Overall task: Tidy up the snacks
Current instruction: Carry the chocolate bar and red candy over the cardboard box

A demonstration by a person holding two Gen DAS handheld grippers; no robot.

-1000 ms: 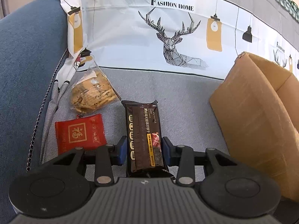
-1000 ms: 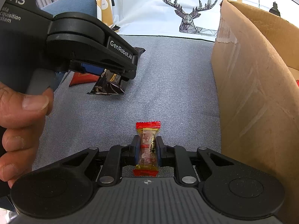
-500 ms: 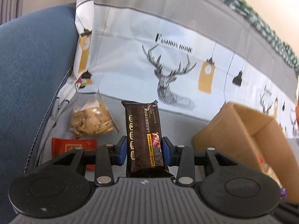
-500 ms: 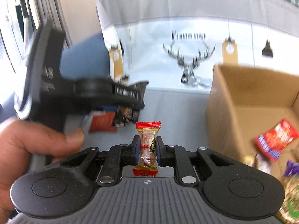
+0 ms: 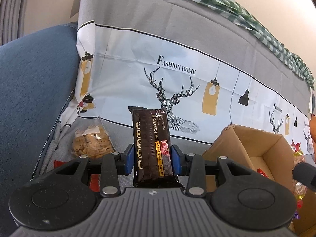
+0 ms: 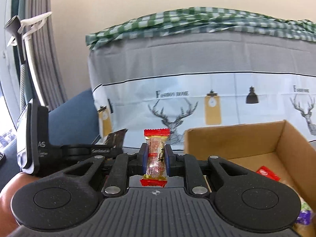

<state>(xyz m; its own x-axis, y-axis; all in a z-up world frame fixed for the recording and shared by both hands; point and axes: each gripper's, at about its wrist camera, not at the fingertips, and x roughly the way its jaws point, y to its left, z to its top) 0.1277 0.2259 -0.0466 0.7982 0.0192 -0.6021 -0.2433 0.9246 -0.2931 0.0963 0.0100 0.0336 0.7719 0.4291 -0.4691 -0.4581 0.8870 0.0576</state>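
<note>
My left gripper (image 5: 153,159) is shut on a dark brown cracker pack (image 5: 152,144) and holds it upright, well above the sofa seat. My right gripper (image 6: 156,158) is shut on a small red-and-gold wrapped candy (image 6: 156,156), also lifted. An open cardboard box (image 5: 254,146) stands to the right; in the right wrist view the box (image 6: 233,140) holds a red packet (image 6: 267,172) and other snacks. A clear bag of cookies (image 5: 90,143) and a red packet (image 5: 59,163) lie on the seat at the left.
The blue sofa arm (image 5: 33,90) rises on the left. A deer-print cloth (image 5: 177,90) covers the sofa back, with a green checked cloth (image 6: 197,21) on top. The left gripper body (image 6: 39,138) shows at the left of the right wrist view.
Both grippers have risen from the seat with their snacks held. The views now tilt up toward the sofa back, and the box's open inside has come into sight.
</note>
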